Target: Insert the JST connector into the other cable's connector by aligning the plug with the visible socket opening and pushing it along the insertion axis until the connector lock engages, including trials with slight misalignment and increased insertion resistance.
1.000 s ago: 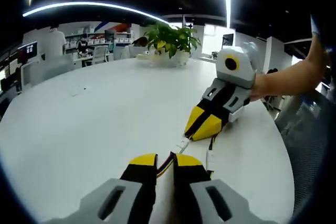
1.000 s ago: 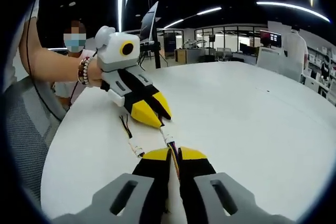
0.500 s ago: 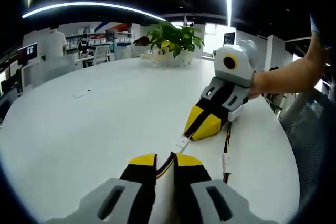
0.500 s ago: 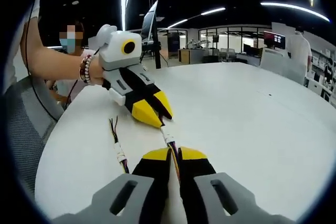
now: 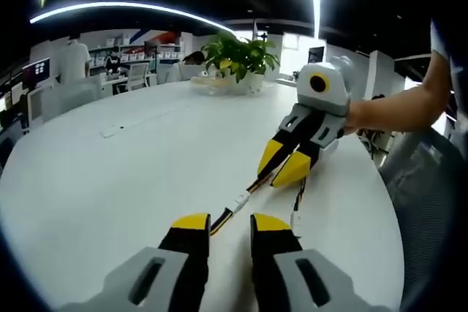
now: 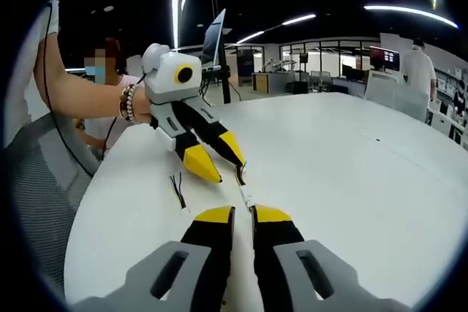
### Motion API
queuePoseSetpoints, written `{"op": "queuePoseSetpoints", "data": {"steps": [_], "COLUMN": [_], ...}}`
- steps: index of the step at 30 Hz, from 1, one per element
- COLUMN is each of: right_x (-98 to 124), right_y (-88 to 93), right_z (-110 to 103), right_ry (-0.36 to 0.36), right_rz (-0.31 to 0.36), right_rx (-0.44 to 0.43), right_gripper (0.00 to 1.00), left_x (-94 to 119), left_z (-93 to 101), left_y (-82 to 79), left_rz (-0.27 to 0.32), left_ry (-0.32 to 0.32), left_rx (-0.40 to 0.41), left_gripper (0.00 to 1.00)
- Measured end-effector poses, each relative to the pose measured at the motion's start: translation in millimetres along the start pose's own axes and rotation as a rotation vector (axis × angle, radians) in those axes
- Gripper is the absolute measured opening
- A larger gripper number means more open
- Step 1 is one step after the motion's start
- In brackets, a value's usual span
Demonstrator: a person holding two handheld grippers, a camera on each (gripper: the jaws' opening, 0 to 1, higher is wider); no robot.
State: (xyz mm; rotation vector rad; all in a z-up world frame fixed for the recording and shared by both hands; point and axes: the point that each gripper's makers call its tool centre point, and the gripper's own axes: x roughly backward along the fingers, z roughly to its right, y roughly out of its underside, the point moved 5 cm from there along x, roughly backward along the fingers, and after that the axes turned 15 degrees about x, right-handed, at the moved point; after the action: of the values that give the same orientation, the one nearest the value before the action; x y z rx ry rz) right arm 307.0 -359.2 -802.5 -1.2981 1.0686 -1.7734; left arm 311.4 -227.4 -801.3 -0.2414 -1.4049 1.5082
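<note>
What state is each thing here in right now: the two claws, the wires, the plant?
left gripper: open, holding nothing.
right gripper: open, holding nothing.
white connector: lying on the table between the grippers, ungripped; lock cannot be told.
spare cable: lying loose.
potted plant: upright.

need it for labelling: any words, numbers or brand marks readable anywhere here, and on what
None can be read.
White connector on the cable: no marking visible.
Both grippers, left and right: no lettering visible.
Screen across the room: lit, content too small and blurred to read.
</note>
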Motion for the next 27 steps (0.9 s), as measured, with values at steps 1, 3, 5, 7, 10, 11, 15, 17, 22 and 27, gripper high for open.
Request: {"op": "queuePoseSetpoints", "data": {"steps": [1, 3, 5, 7, 10, 11, 15, 17, 22, 27], "right_x": [1, 1, 1, 3, 4, 4, 4, 3, 1, -1], "right_y": [-1.3, -2.3, -1.2, 0.5, 1.6, 0.8, 0.2, 2.9, 5.4, 13.7], "right_z": [-4, -11, -16, -19, -24, -24, -28, -33, -37, -38], "right_ry": [-0.012, -0.035, -0.042, -0.042, -0.059, -0.061, -0.066, -0.088, -0.109, -0.112], "right_rz": [0.007, 0.009, 0.001, -0.006, -0.027, -0.03, -0.025, -0.047, -0.065, -0.098], "right_rx": [-0.007, -0.008, -0.009, -0.024, -0.011, -0.002, -0.007, 0.011, 0.049, 0.07], "right_gripper": [0.07, 0.08, 0.08, 0.08, 0.08, 0.08, 0.08, 0.08, 0.09, 0.07], "left_x": [1, 4, 7, 9, 11, 10, 8, 6, 3, 2], "left_z": [1.2, 7.9, 13.5, 18.7, 27.3, 29.5, 32.6, 32.2, 37.0, 33.1], "left_y": [0.8, 1.8, 4.1, 8.1, 9.4, 9.8, 16.3, 18.8, 25.5, 32.2], "left_rz": [-0.001, 0.006, 0.004, -0.017, -0.014, -0.017, -0.041, -0.052, -0.086, -0.103], "left_ry": [0.001, 0.016, 0.021, 0.027, 0.046, 0.049, 0.056, 0.053, 0.071, 0.064], "left_rx": [0.008, 0.023, 0.022, 0.026, 0.022, 0.022, 0.01, 0.013, -0.001, -0.017], "left_gripper": [0.16, 0.16, 0.16, 0.17, 0.18, 0.18, 0.18, 0.18, 0.18, 0.16]}}
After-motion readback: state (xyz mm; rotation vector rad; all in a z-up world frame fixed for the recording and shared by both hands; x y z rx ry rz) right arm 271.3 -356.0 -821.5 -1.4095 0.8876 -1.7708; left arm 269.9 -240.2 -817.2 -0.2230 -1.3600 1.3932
